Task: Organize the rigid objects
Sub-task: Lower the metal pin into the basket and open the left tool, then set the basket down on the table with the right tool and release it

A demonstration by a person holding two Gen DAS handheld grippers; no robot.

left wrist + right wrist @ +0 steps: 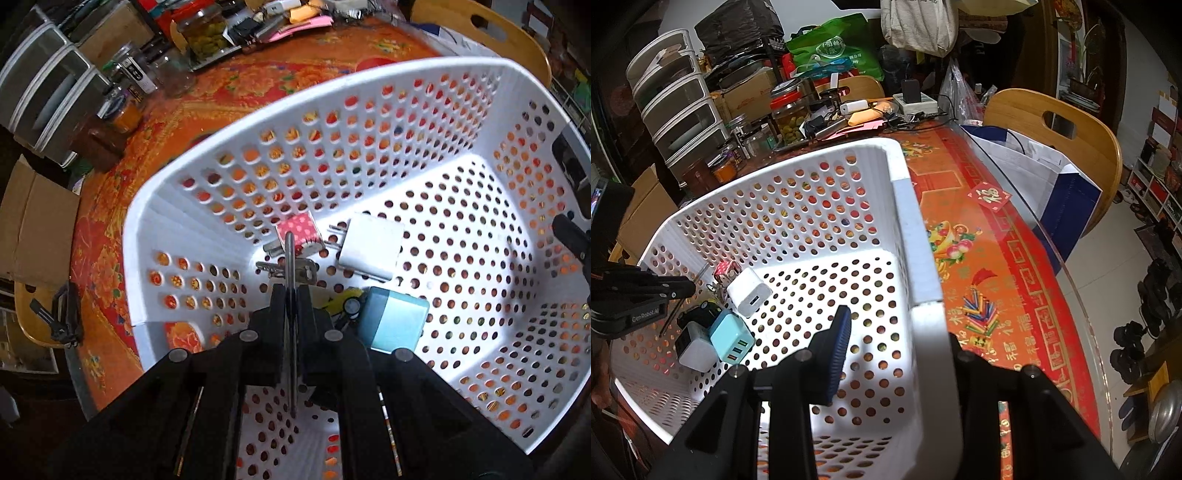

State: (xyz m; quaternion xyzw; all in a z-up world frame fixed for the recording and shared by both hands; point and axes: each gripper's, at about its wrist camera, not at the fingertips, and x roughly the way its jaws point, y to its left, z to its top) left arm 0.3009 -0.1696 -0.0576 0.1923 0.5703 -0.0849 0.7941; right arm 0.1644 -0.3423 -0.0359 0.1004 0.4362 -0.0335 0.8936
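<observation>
A white perforated basket [332,96] sits on the orange patterned table. My left gripper [290,291] is inside it, shut on thin metal tweezers [290,254] that point down at the floor. On the floor lie a pink dotted plug [300,230], a white charger [371,251], a light blue charger [397,319], a yellow item [341,301] and a metal key [306,271]. My right gripper [897,332] straddles the basket's right wall [919,266], one blue-padded finger [836,354] inside; the jaws grip the wall. The left gripper [679,290] shows in the right view.
Jars [205,31], drawers [48,96] and clutter stand at the table's far side. A wooden chair [1052,125] with a white and blue bag [1045,173] is to the right. Cardboard boxes [37,229] are on the left.
</observation>
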